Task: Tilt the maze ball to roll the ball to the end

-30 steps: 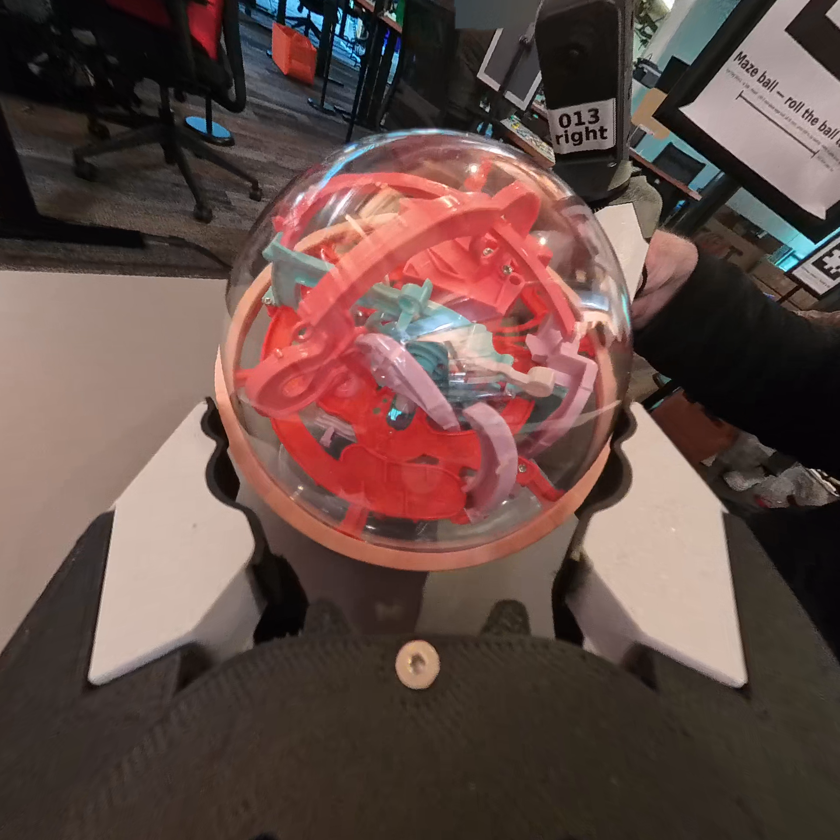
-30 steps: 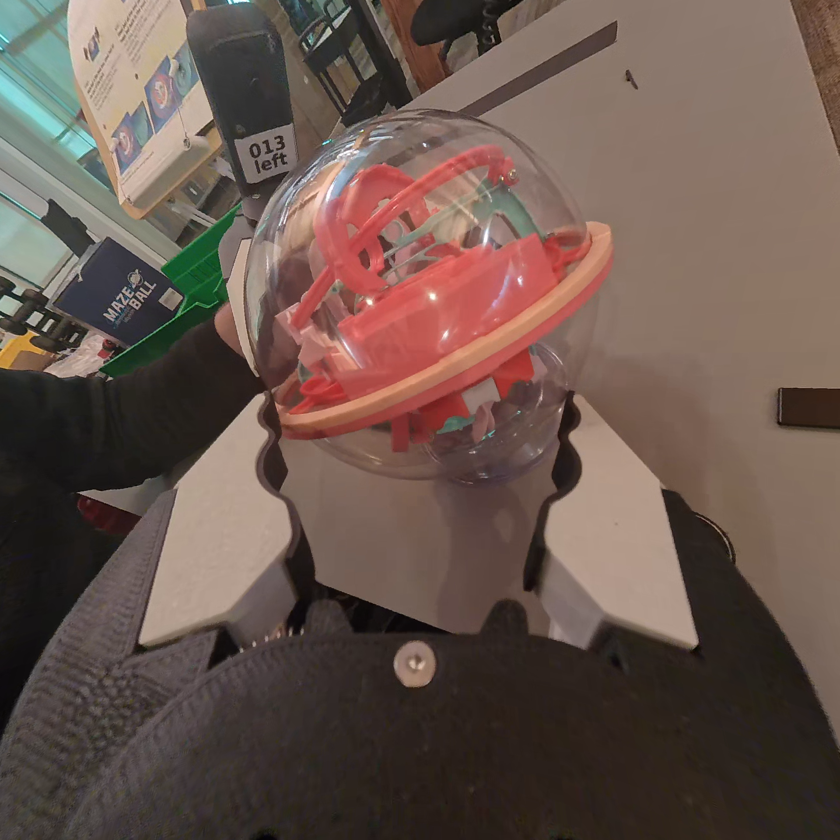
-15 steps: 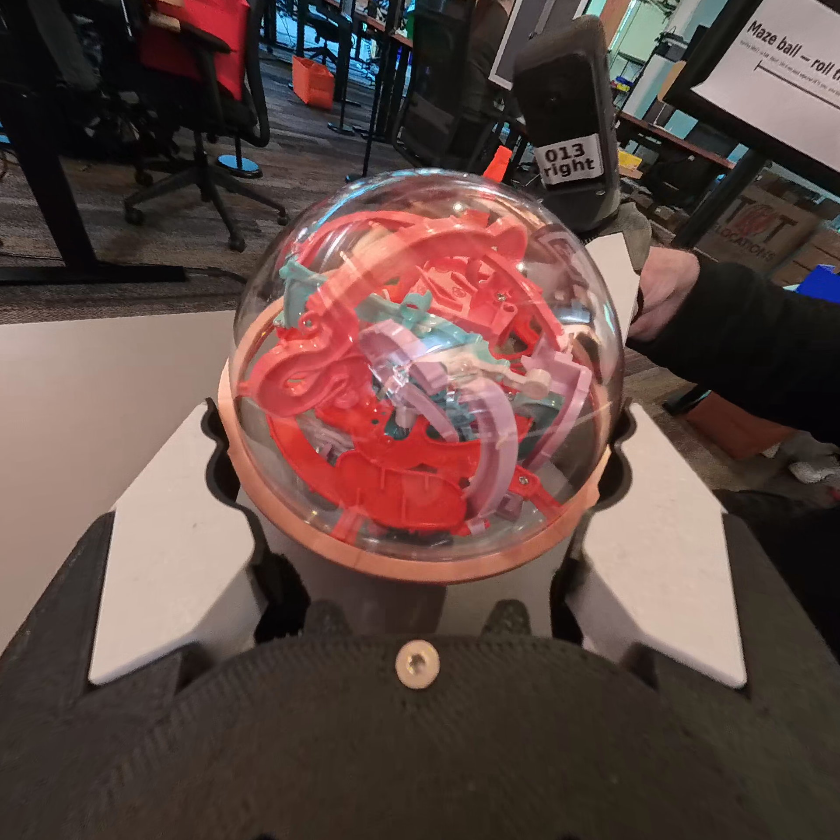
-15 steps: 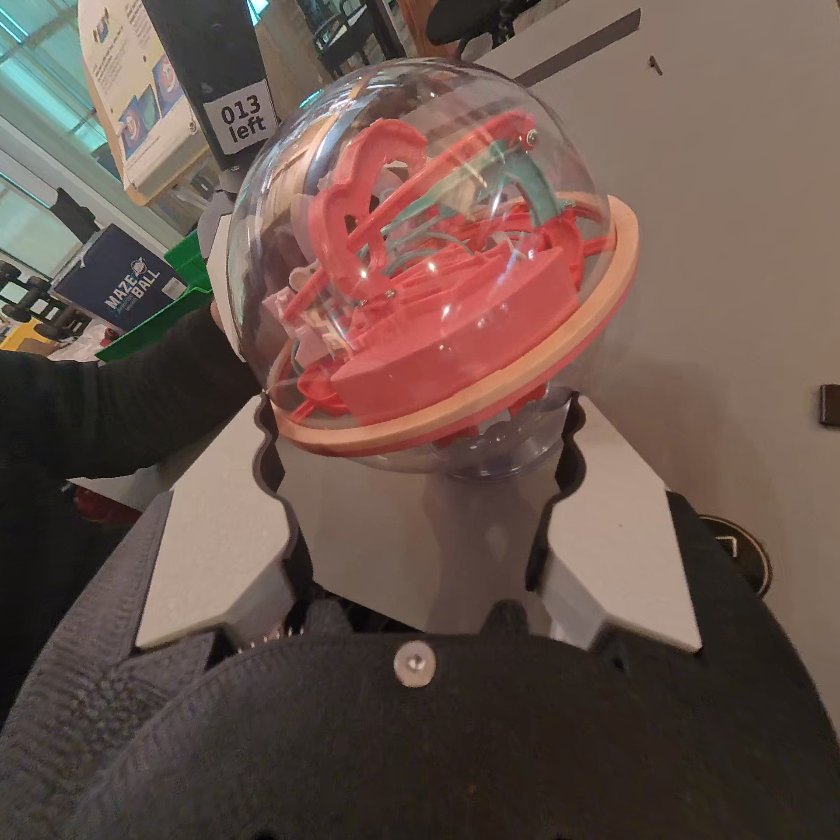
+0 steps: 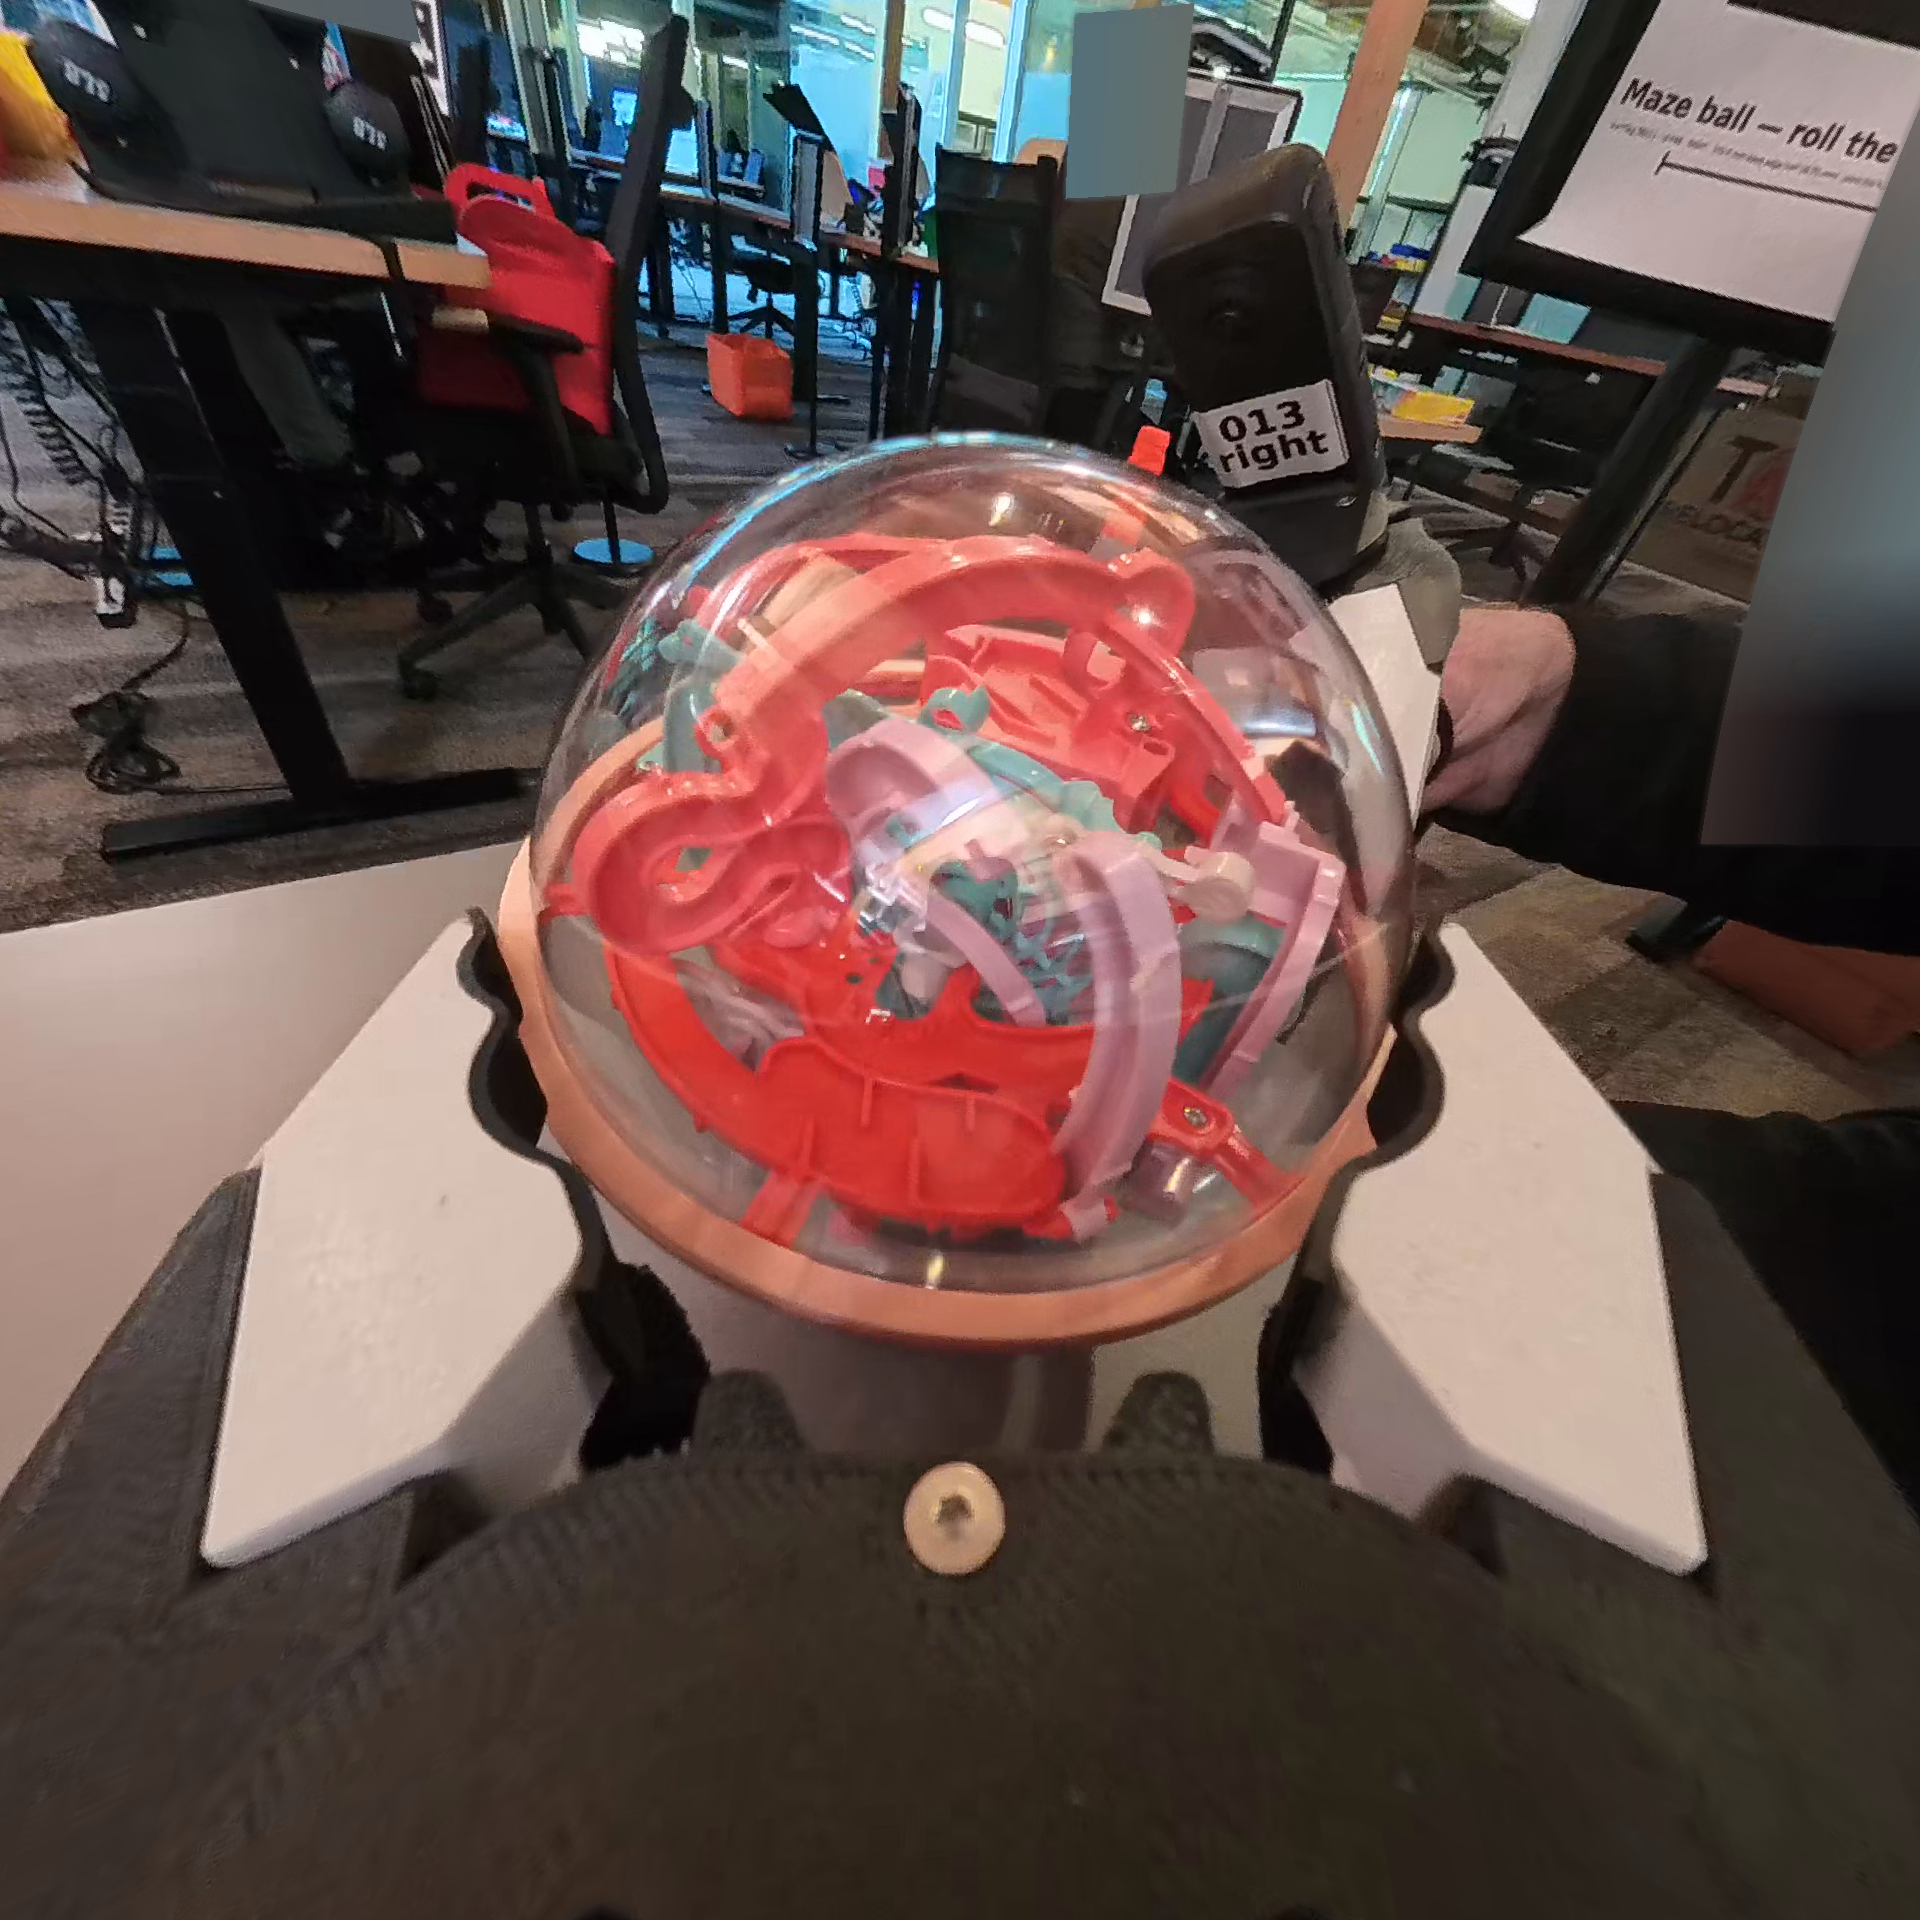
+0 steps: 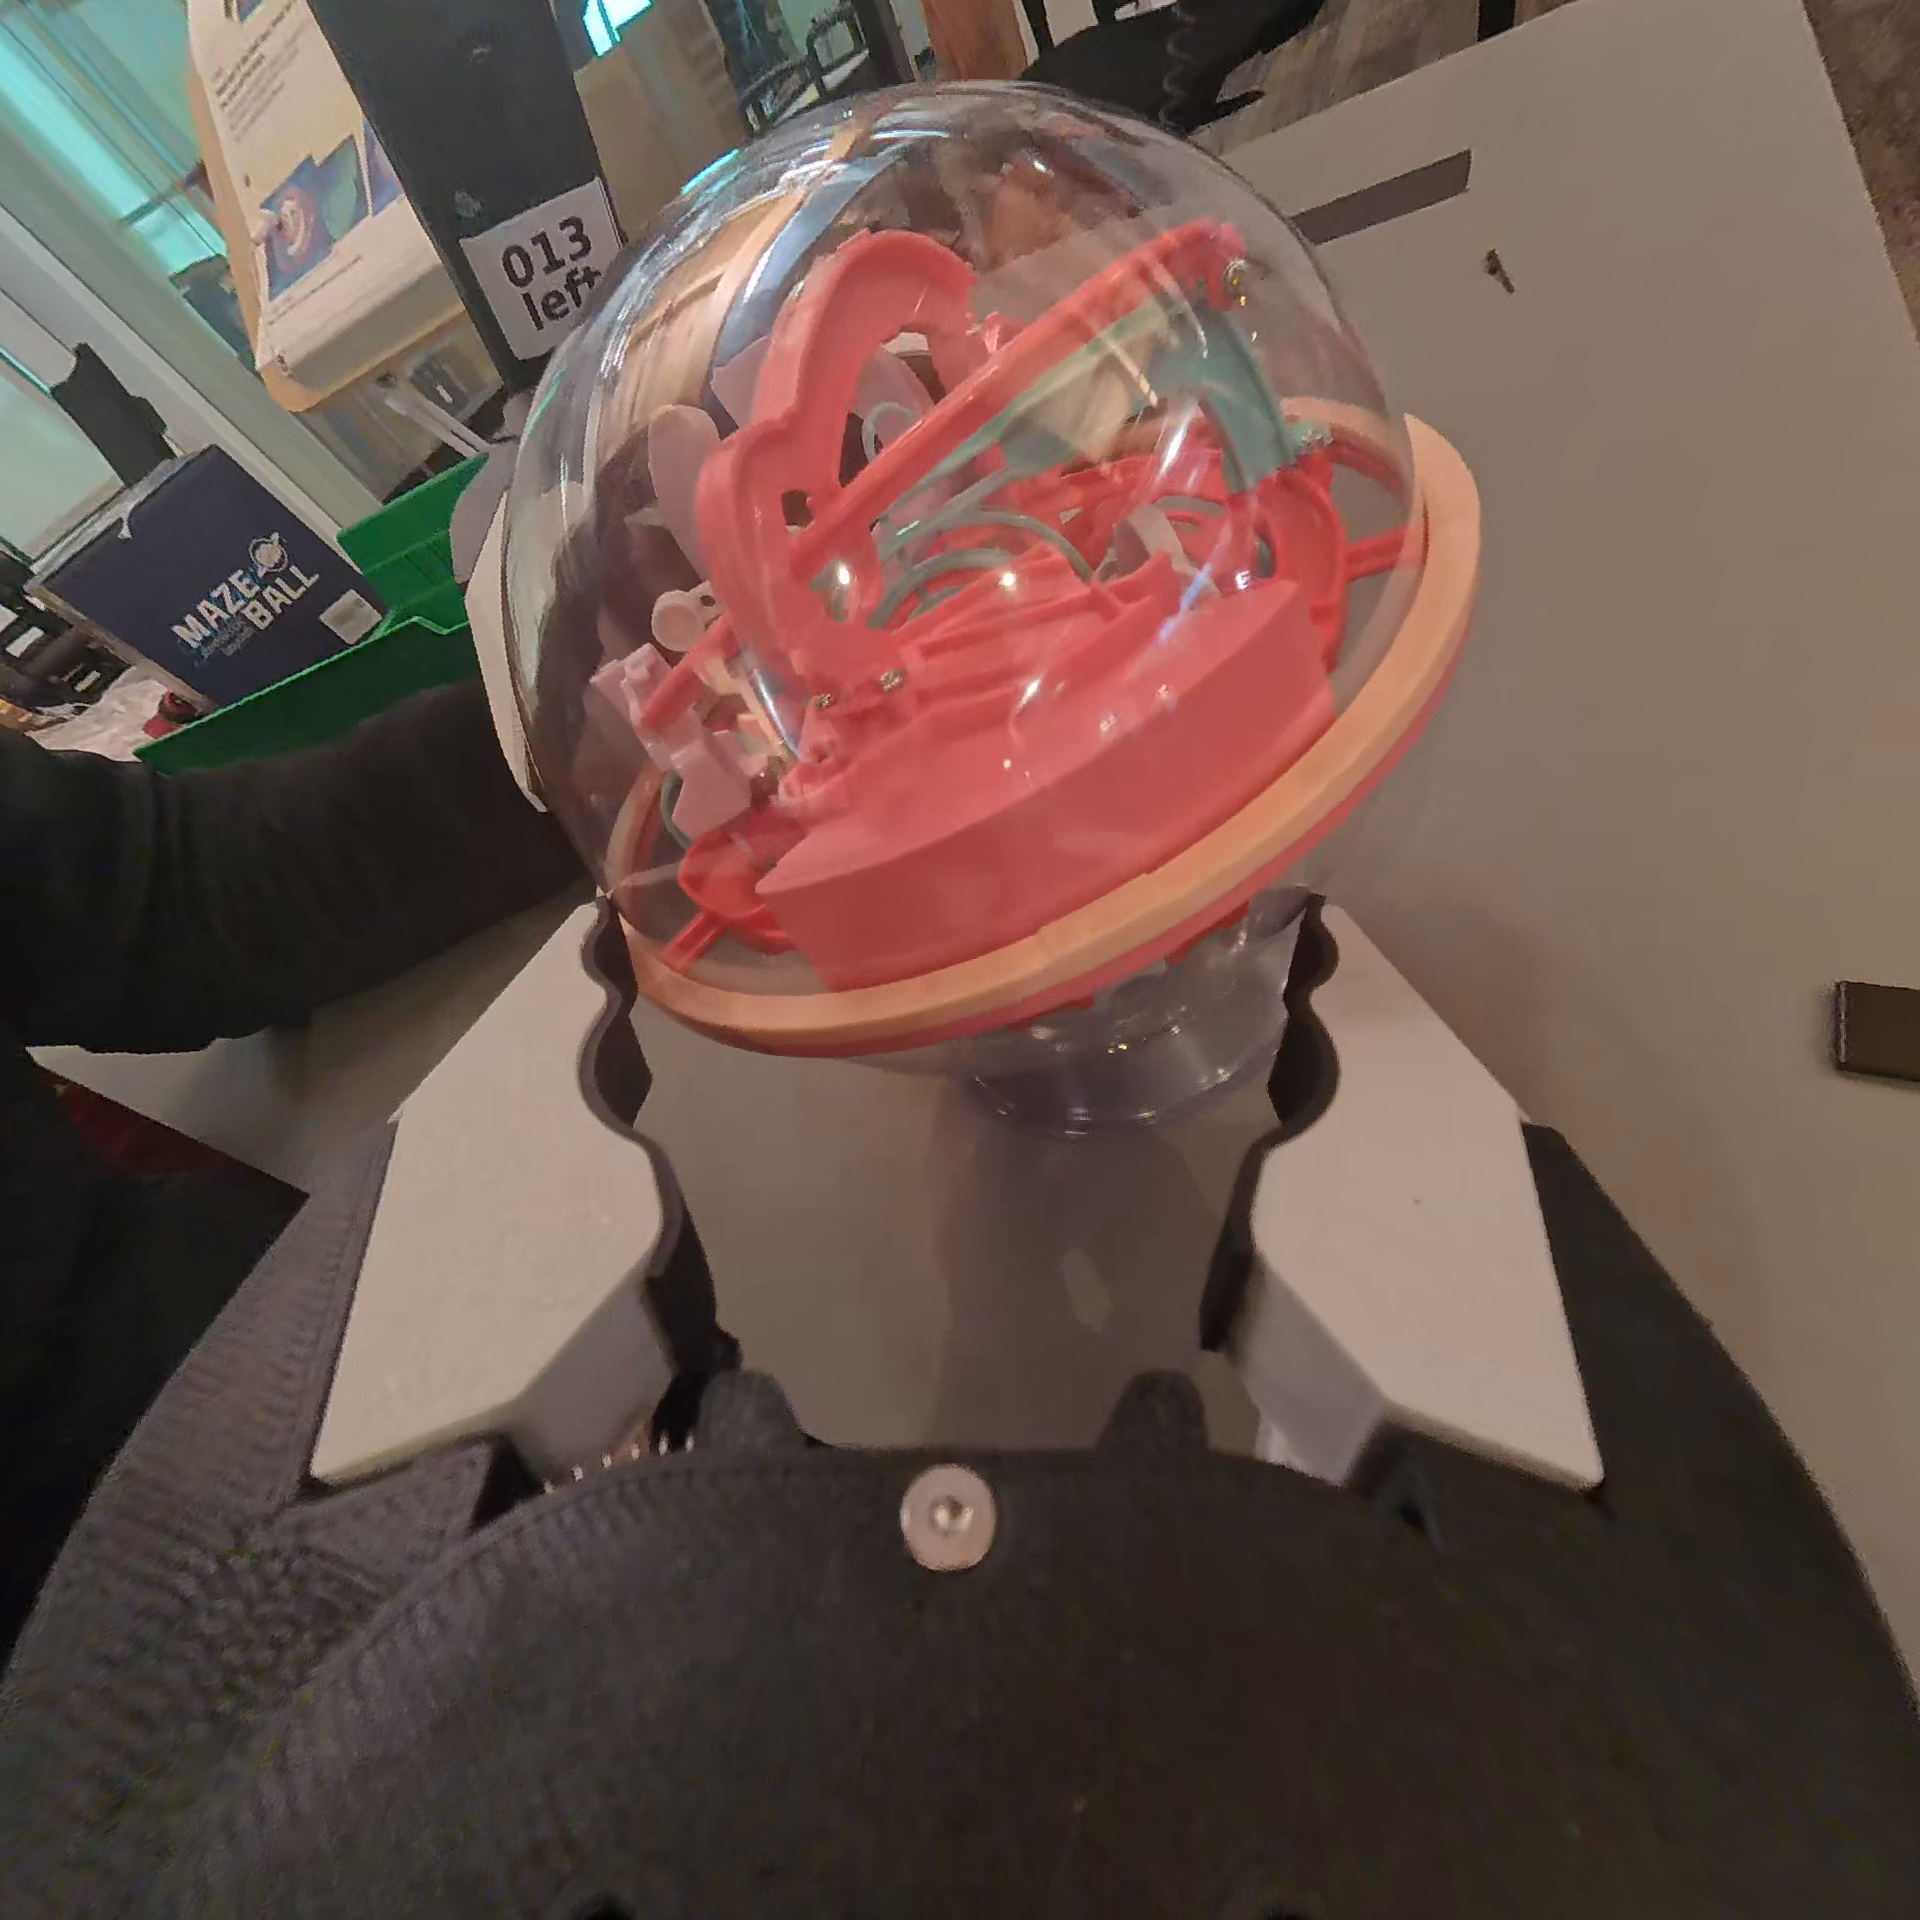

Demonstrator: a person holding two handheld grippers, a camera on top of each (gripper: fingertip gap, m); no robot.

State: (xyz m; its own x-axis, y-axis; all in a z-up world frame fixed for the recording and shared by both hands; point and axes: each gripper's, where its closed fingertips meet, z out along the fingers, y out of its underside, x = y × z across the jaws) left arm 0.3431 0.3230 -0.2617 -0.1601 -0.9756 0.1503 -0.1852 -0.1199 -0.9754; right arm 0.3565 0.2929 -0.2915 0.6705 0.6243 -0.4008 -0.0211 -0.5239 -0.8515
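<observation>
One maze ball, clear sphere, red, pink and teal tracks, peach equator ring tilted; held above white table between left gripper and right gripper, both clamping sphere.

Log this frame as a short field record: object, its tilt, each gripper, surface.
object: clear plastic maze ball with red, pink and teal tracks
tilt: peach equator ring slants, higher on the right in the right wrist view
left gripper: fingers against the sphere's sides
right gripper: fingers beside the sphere's lower part
surface: grey table beneath
small ball: not discernible
</observation>
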